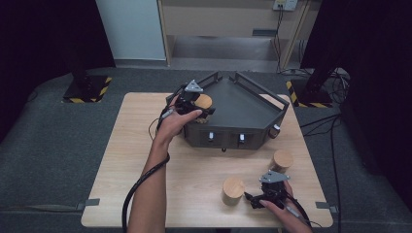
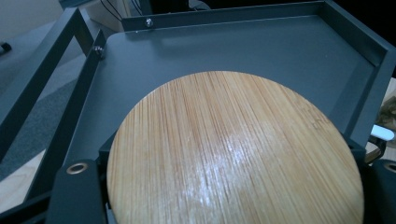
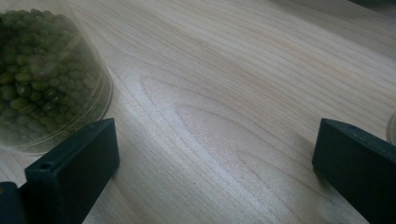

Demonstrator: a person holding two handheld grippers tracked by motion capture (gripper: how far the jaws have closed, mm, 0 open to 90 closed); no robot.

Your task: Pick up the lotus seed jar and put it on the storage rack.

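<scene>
From the high view, a pale wooden table [image 1: 145, 160] stood on grey carpet [image 1: 58, 145], with black curtains at both sides, a white panel and a light wooden cabinet at the back, and two stand bases edged in yellow-and-black tape on the floor. A dark metal tray [image 1: 243, 104] with railed sides sat at the table's far middle. The left gripper [image 1: 194, 103] was at the tray's left corner, closed on a jar with a bamboo lid [image 1: 203, 101], held over that corner. Two more wood-lidded jars stood on the near right of the table, one [image 1: 233, 190] just left of the right gripper [image 1: 265, 194] and another [image 1: 281, 160] just beyond it. In the left gripper view, the round bamboo lid [image 2: 233, 154] lay close under the camera between the dark jaws, which pressed its sides, and the tray's flat grey floor [image 2: 243, 51] and rails stretched behind it. In the right gripper view, the two black jaws stood wide apart above bare wood grain [image 3: 224, 93] with nothing between them; a clear jar of green beans [image 3: 42, 74] stood just beside the left-hand jaw, whether touching it could not be told.
</scene>
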